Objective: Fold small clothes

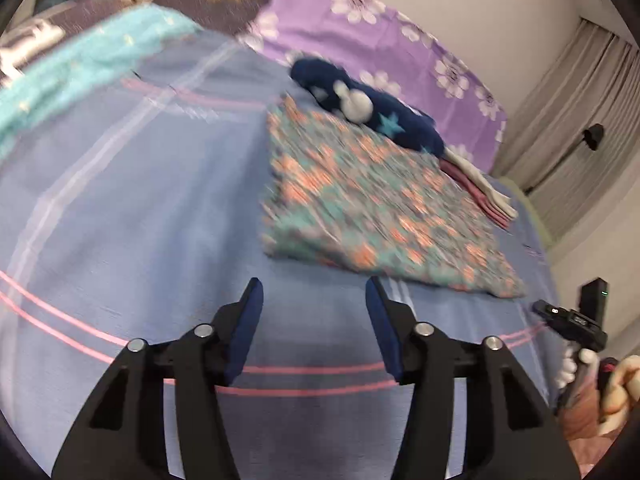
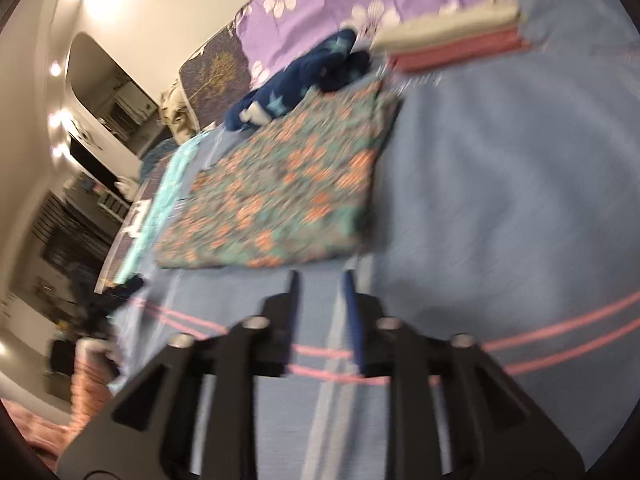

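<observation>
Folded floral cloth (image 1: 384,208), flat rectangle, teal and orange print, on blue striped bedsheet (image 1: 140,200); left gripper (image 1: 314,292) and right gripper (image 2: 320,280) both parted, empty, just short of the cloth's near edge

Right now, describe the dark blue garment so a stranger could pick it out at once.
Start from the blue bedsheet with pink stripes and go toward the purple flowered pillow. Just before it, beyond the folded floral cloth, lies the navy star-print garment. Unlike its flat, folded neighbours, it is crumpled, with pale blue stars.
</observation>
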A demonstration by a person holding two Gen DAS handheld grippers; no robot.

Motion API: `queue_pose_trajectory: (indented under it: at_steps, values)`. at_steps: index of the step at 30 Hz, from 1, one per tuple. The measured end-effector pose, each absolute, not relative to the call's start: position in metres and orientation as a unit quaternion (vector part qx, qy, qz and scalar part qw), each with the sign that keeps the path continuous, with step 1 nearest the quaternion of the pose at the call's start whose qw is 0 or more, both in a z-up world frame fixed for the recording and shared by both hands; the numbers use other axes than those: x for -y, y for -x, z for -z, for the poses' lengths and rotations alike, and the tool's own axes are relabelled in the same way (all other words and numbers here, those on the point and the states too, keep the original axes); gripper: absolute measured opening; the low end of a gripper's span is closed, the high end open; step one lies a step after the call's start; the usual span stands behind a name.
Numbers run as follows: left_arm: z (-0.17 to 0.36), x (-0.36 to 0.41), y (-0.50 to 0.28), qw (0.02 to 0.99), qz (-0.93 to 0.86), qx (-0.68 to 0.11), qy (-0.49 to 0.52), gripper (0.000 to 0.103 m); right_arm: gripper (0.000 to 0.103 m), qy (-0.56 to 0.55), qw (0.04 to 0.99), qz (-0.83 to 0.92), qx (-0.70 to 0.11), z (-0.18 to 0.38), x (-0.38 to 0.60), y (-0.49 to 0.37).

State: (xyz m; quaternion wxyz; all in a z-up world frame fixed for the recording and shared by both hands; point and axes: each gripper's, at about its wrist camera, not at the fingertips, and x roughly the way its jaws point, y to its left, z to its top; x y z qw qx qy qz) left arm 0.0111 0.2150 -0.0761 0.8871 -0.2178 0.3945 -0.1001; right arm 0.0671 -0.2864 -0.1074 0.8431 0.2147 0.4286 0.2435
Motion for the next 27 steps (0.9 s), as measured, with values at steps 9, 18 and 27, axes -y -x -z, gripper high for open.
queue_pose_trajectory:
  at_steps: [9,18,27]
  values:
    - [0.116,-0.225,-0.073,0.850,0.091,-0.366,0.368,0.019,0.047,-0.400,0.793,-0.155,-0.433,0.147,0.280,-0.111]
    - [0.059,-0.213,-0.061,0.876,0.114,-0.316,0.346,0.002,0.007,-0.368,0.829,-0.182,-0.379,0.092,0.297,-0.092]
    - [0.045,-0.168,0.047,0.884,0.122,-0.401,0.209,0.002,0.013,-0.287,0.804,-0.123,-0.506,0.110,0.329,-0.010]
